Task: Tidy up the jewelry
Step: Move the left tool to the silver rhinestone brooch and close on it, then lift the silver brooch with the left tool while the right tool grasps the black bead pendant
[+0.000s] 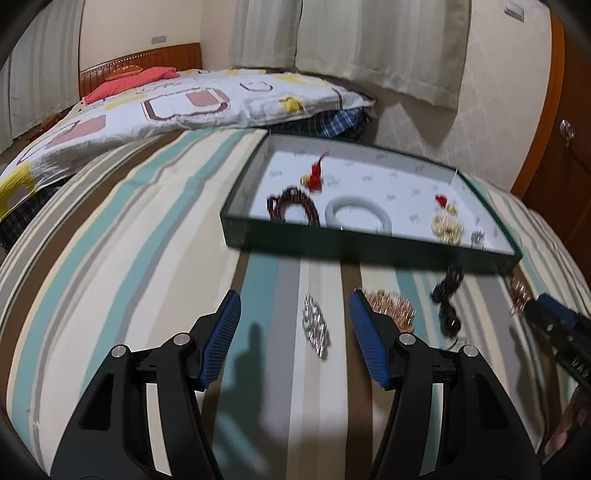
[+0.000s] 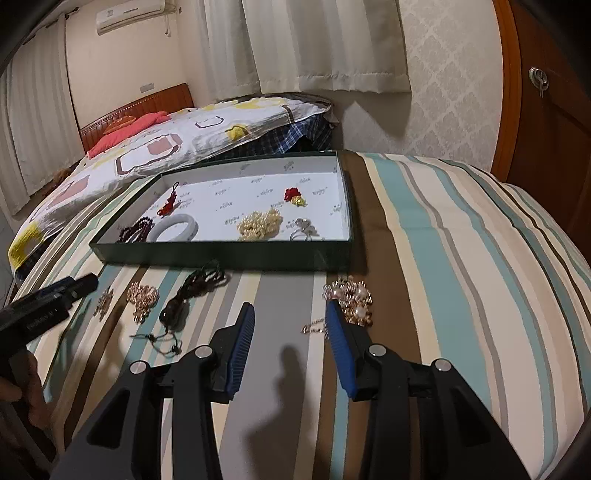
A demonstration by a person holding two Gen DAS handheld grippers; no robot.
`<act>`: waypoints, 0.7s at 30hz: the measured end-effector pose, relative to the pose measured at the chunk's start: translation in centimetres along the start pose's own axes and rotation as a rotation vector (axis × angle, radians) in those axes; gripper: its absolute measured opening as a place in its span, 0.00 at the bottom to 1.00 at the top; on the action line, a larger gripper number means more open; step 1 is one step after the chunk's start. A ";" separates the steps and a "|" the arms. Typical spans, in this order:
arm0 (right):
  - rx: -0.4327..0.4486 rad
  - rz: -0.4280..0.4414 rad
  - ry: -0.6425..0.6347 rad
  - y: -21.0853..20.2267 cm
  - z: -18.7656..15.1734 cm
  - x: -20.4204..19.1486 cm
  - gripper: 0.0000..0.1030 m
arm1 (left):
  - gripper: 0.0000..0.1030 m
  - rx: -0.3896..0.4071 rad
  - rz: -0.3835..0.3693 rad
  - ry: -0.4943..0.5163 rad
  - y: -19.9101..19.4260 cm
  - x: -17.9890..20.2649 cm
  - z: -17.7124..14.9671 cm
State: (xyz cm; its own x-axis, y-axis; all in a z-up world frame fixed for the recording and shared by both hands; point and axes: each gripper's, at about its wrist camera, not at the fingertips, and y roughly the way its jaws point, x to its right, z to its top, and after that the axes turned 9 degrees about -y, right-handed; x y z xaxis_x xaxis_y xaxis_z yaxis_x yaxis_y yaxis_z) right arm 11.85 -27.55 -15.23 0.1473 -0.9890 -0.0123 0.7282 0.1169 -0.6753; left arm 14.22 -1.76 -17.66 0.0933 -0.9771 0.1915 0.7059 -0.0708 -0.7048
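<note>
The small silver chain-link bracelet [image 1: 316, 329] is seen on the striped bedspread [image 1: 122, 258], just ahead of and between the spread, empty jaws of the left gripper [image 1: 293, 323]. Its long axis runs away from the gripper, toward the dark green tray [image 1: 332, 243]. The right gripper [image 2: 290, 326] is likewise held open and empty beside a pearl-and-gold cluster [image 2: 351, 299].

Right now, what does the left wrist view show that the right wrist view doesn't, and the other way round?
Only the left wrist view: the open left gripper framing a silver bracelet. Only the right wrist view: the open right gripper and an air conditioner. Both: the green tray, white bangle, and black cord necklace.
</note>
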 end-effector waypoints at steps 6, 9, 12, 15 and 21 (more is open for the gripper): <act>0.006 0.005 0.000 -0.2 -0.2 -0.1 0.40 | 0.52 -0.034 0.002 0.010 0.7 0.1 -0.6; 0.004 0.006 0.001 -0.2 -0.3 -0.1 0.40 | 0.46 -0.054 0.001 0.018 1.1 0.3 -0.7; 0.002 0.007 0.000 -0.1 -0.3 -0.2 0.40 | 0.41 -0.058 0.002 0.029 1.3 0.4 -0.8; -0.001 0.007 0.001 -0.1 -0.3 -0.2 0.40 | 0.31 -0.057 0.005 0.044 1.3 0.5 -0.8; -0.007 0.011 -0.005 0.1 -0.3 -0.4 0.40 | 0.13 -0.057 -0.001 0.067 1.3 0.4 -0.8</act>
State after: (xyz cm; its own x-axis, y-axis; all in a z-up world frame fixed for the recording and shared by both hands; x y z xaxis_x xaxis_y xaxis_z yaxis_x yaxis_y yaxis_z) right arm 11.69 -27.17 -15.50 0.1588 -0.9872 -0.0163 0.7218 0.1274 -0.6803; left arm 14.65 -2.35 -19.02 0.0437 -0.9881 0.1472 0.6650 -0.0812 -0.7424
